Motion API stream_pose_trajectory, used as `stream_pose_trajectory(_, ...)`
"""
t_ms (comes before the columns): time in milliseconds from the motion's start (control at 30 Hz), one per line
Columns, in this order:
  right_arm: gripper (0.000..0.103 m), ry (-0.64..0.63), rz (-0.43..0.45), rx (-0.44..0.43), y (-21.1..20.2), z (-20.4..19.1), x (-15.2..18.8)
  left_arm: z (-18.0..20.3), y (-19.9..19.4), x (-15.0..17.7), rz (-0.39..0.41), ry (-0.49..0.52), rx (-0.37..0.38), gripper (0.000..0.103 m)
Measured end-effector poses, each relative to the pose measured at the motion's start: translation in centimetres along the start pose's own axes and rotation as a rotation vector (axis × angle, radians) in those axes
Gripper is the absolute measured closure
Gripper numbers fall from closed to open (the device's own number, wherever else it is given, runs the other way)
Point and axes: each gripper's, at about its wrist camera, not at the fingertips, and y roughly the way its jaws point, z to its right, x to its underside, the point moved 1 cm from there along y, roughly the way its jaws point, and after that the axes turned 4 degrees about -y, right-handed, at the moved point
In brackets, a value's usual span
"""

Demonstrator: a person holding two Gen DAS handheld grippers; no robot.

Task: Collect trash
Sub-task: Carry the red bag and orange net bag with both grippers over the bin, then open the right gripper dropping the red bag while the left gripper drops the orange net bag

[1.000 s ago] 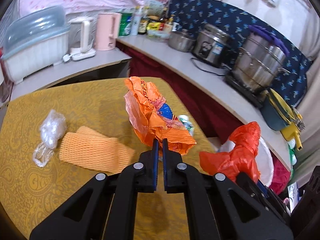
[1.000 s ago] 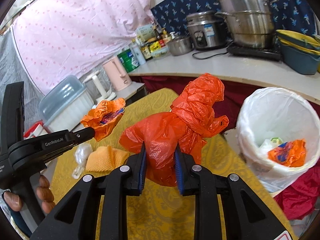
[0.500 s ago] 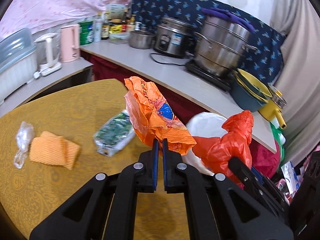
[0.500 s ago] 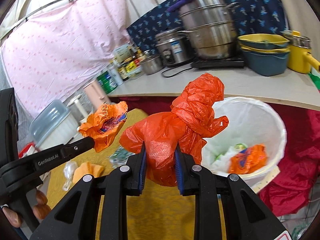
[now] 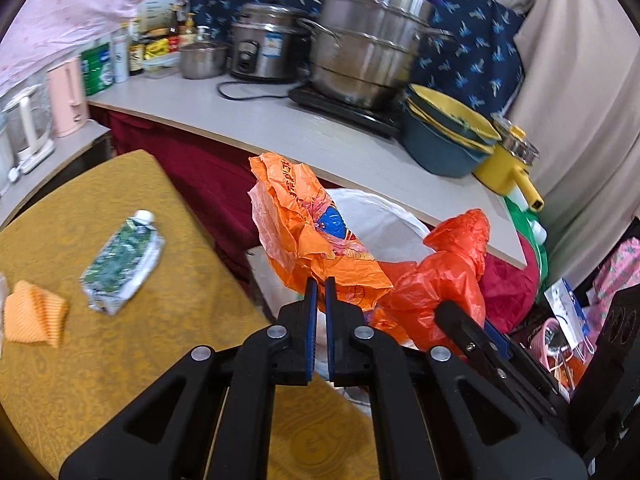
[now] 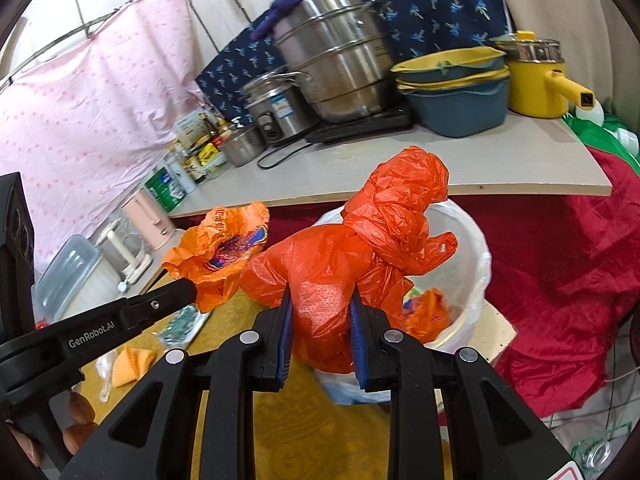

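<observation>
My left gripper (image 5: 319,286) is shut on an orange printed wrapper (image 5: 312,236) and holds it up at the table's right edge, in front of the white-lined trash bin (image 5: 384,216). My right gripper (image 6: 320,308) is shut on a crumpled red-orange plastic bag (image 6: 360,248) and holds it over the near rim of the bin (image 6: 476,256). The bag also shows in the left wrist view (image 5: 448,272). The wrapper also shows in the right wrist view (image 6: 220,248), left of the bag. The bin holds an orange wrapper (image 6: 428,312) among other trash.
On the yellow tablecloth (image 5: 120,360) lie a crushed green carton (image 5: 120,268) and an orange ribbed cloth (image 5: 32,316). Behind the bin, a counter (image 5: 280,128) carries steel pots, a rice cooker, bowls and a yellow pot. Red cloth (image 6: 560,280) lies right of the bin.
Both grippers have swung right, away from the table and toward the bin, each still holding its trash. The bin is now nearer and right below the red bag.
</observation>
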Motion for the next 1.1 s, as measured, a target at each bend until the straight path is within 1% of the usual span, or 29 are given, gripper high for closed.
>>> stream_pose_trajectory(133, 0.08, 0.022, -0.002, 0.016, 0.9, 1.7, -0.3, 1.1, 2.4, -0.2, -0.036, 0.011, 0.009, 0.099)
stream_pose_trajectory(167, 0.08, 0.029, -0.002, 0.019, 1.1, 2.0, -0.4, 1.3, 3.1, -0.3, -0.047, 0.012, 0.012, 0.098)
stream_pose_trajectory(200, 0.08, 0.038, -0.003, 0.024, 1.4, 2.5, -0.4, 1.3, 3.7, -0.4, -0.055, 0.011, 0.015, 0.095)
stream_pose_trajectory(267, 0.08, 0.05, -0.006, 0.03, 1.8, 3.1, -0.5, 1.3, 4.7, -0.6, -0.065, 0.002, 0.017, 0.095)
stream_pose_trajectory(300, 0.08, 0.054, -0.008, 0.034, 2.0, 3.4, -0.5, 1.4, 5.1, -0.7, -0.066, 0.002, 0.014, 0.091)
stream_pose_trajectory(333, 0.08, 0.058, -0.01, 0.037, 2.3, 3.7, -0.6, 1.3, 5.6, -0.8, -0.067, -0.001, 0.007, 0.085)
stream_pose_trajectory(367, 0.08, 0.06, -0.014, 0.037, 2.6, 3.9, -0.5, 1.3, 5.8, -0.8, -0.071, -0.004, 0.008, 0.082)
stream_pose_trajectory(433, 0.08, 0.06, -0.023, 0.039, 3.3, 4.1, -0.5, 1.1, 6.3, -1.0, -0.073, -0.018, 0.001, 0.068)
stream_pose_trajectory(500, 0.079, 0.057, -0.035, 0.036, 4.1, 4.0, -0.4, 1.0, 6.6, -1.0, -0.069, -0.019, -0.005, 0.067)
stream_pose_trajectory(567, 0.079, 0.052, -0.044, 0.03, 4.8, 3.8, -0.4, 0.7, 6.9, -1.1, -0.074, -0.022, -0.01, 0.063)
stream_pose_trajectory(600, 0.078, 0.049, -0.048, 0.028, 5.1, 3.7, -0.3, 0.5, 6.9, -1.1, -0.073, -0.027, -0.013, 0.053)
stream_pose_trajectory(633, 0.077, 0.045, -0.056, 0.028, 5.6, 3.6, -0.2, 0.3, 6.8, -1.2, -0.065, -0.034, -0.019, 0.048)
stream_pose_trajectory(667, 0.076, 0.043, -0.062, 0.026, 6.0, 3.5, -0.2, 0.0, 6.7, -1.2, -0.058, -0.042, -0.021, 0.047)
stream_pose_trajectory(733, 0.075, 0.042, -0.073, 0.027, 6.7, 3.4, -0.1, -0.5, 6.6, -1.4, -0.055, -0.052, -0.016, 0.042)
stream_pose_trajectory(833, 0.074, 0.046, -0.081, 0.031, 7.4, 3.5, 0.0, -1.0, 6.6, -1.7, -0.048, -0.062, -0.019, 0.041)
stream_pose_trajectory(900, 0.069, 0.05, -0.082, 0.034, 7.6, 3.5, 0.0, -1.3, 6.6, -1.9, -0.048, -0.07, -0.018, 0.041)
stream_pose_trajectory(967, 0.067, 0.054, -0.083, 0.036, 7.8, 3.5, 0.0, -1.6, 6.5, -2.0, -0.046, -0.082, -0.018, 0.04)
stream_pose_trajectory(1100, 0.057, 0.058, -0.066, 0.04, 7.2, 3.3, -0.1, -2.2, 6.1, -2.1, -0.039, -0.096, -0.021, 0.038)
